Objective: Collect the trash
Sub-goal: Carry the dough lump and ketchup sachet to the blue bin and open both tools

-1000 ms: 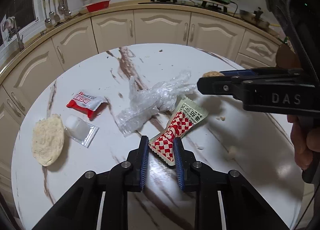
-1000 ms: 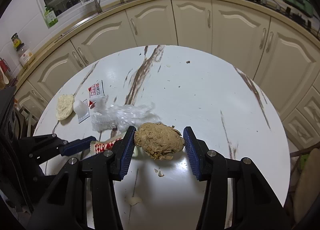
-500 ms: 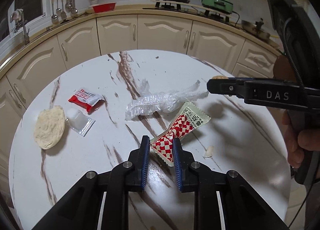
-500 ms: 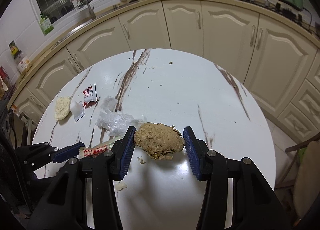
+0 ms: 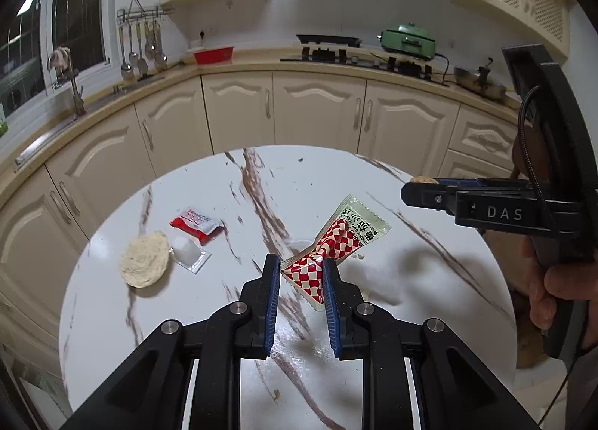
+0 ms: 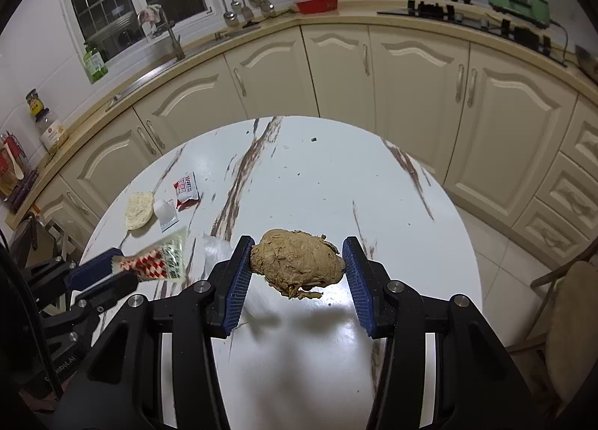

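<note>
**Both grippers carrying trash above the marble table**

I am reading "DAS" in pale letters on the side of my right gripper, which is reaching in from the right of the left wrist view. The checkered packet is showing a strip of printed characters near its top, too small for me to read. The red wrapper also has print I cannot make out.

My left gripper is pinching the packet's lower end between narrow jaws, the rest sticking up and away to the right. My right gripper is clamping the brown lump at a medium width, both pads pressing its sides.

Ahead and left of both tools, the flat round bread, a clear sachet and the red wrapper are lying together on the table. Both grippers are angling downward; my right hand is gripping its handle.
</note>
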The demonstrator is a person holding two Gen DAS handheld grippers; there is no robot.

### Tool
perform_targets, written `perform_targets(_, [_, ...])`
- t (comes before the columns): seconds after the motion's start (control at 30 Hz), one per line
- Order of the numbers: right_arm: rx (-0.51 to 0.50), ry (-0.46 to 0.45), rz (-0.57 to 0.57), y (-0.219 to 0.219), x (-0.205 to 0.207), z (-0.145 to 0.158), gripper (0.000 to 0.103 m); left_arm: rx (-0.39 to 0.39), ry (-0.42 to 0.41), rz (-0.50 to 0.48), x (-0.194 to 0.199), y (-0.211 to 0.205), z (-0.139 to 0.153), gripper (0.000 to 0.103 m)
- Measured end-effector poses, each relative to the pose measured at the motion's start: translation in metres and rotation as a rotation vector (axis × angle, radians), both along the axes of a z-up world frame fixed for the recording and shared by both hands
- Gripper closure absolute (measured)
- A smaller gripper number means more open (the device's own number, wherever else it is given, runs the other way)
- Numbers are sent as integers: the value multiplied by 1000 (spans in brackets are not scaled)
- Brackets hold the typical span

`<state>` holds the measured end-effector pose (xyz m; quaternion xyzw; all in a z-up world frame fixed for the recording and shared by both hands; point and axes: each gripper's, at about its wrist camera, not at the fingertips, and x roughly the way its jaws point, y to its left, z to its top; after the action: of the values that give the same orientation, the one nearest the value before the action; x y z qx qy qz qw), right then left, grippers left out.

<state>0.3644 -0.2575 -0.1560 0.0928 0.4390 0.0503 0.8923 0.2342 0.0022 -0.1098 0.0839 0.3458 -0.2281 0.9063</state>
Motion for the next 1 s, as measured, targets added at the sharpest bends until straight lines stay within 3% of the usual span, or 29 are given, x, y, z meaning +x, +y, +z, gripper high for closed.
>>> perform_targets(0.13, [1,-11,-1,0,-10,5,57,-36,42,10,-8,11,-1,85])
perform_targets(0.5, [10,-53,-12,-5,-37,23,57,-51,-21,-6,-34,-4,30,85])
perform_targets(0.8, [18,-110,-100,-53,-74,46,57,-80,-61,-117,-52,-72,51,87])
perform_targets(0.87, [16,-124,-135,-72,-84,51,57,-85,-58,-158,-52,-92,52,103])
perform_targets(1.0, [8,-143,-211,-112,-105,60,57,-83,-39,-236,-49,-140,44,101])
